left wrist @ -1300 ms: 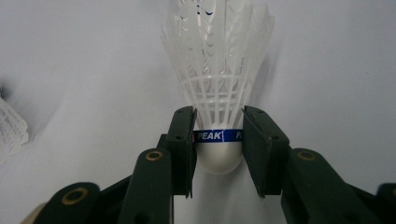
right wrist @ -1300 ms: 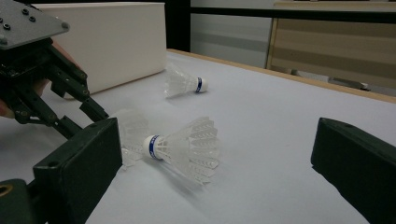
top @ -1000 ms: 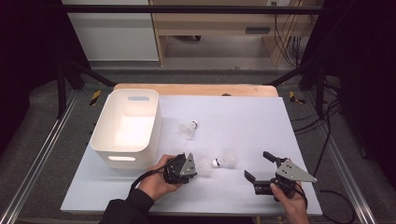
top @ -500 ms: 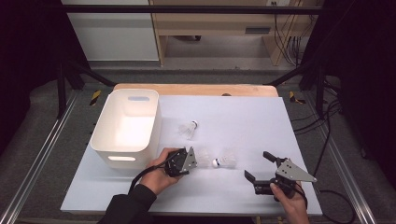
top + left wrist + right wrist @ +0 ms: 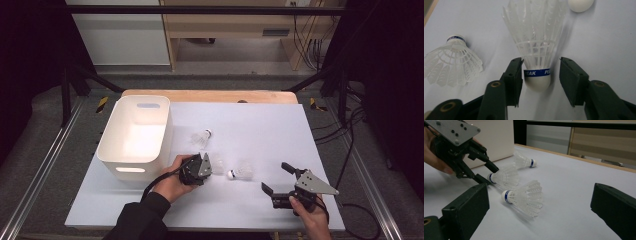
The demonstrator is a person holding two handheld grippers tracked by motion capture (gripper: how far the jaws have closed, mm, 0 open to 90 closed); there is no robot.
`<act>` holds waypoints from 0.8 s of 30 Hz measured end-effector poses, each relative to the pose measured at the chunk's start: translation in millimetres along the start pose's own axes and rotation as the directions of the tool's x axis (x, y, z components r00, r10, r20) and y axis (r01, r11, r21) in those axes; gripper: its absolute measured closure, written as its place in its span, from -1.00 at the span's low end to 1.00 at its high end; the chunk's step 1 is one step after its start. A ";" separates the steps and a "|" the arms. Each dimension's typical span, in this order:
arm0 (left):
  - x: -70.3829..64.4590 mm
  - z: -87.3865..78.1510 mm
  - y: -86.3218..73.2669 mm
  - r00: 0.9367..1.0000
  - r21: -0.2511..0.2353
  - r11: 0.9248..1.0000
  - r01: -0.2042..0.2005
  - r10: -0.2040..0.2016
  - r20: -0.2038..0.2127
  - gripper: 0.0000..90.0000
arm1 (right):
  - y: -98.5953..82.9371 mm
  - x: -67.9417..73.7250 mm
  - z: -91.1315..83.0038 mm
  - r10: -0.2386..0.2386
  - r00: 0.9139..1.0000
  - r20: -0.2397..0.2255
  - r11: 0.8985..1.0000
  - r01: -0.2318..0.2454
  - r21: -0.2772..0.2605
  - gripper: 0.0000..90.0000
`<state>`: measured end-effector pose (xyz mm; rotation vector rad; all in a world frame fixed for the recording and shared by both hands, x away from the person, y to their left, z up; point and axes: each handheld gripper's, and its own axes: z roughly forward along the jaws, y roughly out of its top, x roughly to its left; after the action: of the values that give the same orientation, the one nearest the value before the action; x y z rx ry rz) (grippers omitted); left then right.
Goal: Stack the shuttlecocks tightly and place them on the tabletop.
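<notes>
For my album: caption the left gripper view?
Open hand-held gripper straddles a white feathered shuttlecock's blue-banded cork.

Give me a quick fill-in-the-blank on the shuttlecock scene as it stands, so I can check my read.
1. The left gripper has its jaws on either side of a shuttlecock's ____ end.
2. The number of shuttlecocks lying on the table is ____.
3. The white bin stands on the person's ____ side of the table.
4. The right gripper's jaws stand ____.

Missing words: cork; three; left; open
</notes>
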<state>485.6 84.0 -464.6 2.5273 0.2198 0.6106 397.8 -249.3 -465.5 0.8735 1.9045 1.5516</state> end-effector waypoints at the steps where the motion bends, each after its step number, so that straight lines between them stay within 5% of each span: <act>1: -0.1 0.4 0.2 1.000 0.000 1.000 0.009 -0.009 -0.004 0.10 | 0.0 0.2 0.0 0.000 1.000 -0.001 1.000 0.000 0.001 -0.95; 10: 3.2 0.0 2.9 0.991 -0.046 0.990 0.133 -0.134 -0.005 -0.30 | 0.0 -0.2 -0.1 0.002 1.000 0.000 1.000 -0.002 -0.002 -0.95; 14: -0.7 -5.1 5.0 0.975 -0.119 0.967 0.224 -0.224 0.009 -0.48 | -0.1 -0.8 0.1 -0.001 1.000 0.001 1.000 0.001 -0.003 -0.95; 15: -5.2 -8.1 4.6 0.964 -0.168 0.949 0.265 -0.266 0.021 -0.51 | -0.1 -0.9 -0.1 0.001 1.000 -0.001 1.000 -0.001 -0.002 -0.95; 16: -5.2 -8.1 4.6 0.964 -0.168 0.949 0.265 -0.266 0.021 -0.55 | -0.1 -0.9 -0.1 0.001 1.000 -0.001 1.000 -0.001 -0.002 -0.95; 19: -14.5 -13.1 1.1 0.943 -0.267 0.906 0.327 -0.333 0.025 -0.65 | -0.3 -1.0 -0.4 0.003 1.000 -0.002 1.000 -0.003 0.005 -0.95; 20: -17.3 -15.6 -0.2 0.934 -0.305 0.887 0.348 -0.357 0.027 -0.69 | -0.4 -1.0 -0.2 0.003 1.000 0.000 1.000 -0.003 0.008 -0.95; 21: -17.3 -15.6 -0.2 0.934 -0.305 0.887 0.348 -0.357 0.027 -0.72 | -0.4 -1.0 -0.2 0.003 1.000 0.000 1.000 -0.003 0.008 -0.95; 22: -25.5 -23.4 -6.1 0.911 -0.399 0.829 0.391 -0.411 0.038 -0.75 | -0.7 -0.5 1.1 -0.001 1.000 0.005 1.000 0.001 0.023 -0.95; 24: -29.8 -28.7 -9.4 0.901 -0.442 0.800 0.406 -0.432 0.044 -0.80 | -1.8 -0.1 2.3 -0.005 1.000 0.013 0.999 0.005 0.037 -0.94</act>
<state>445.6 97.0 -459.1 1.9325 0.5789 0.4870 399.4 -248.1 -467.8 0.8914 1.9300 1.5090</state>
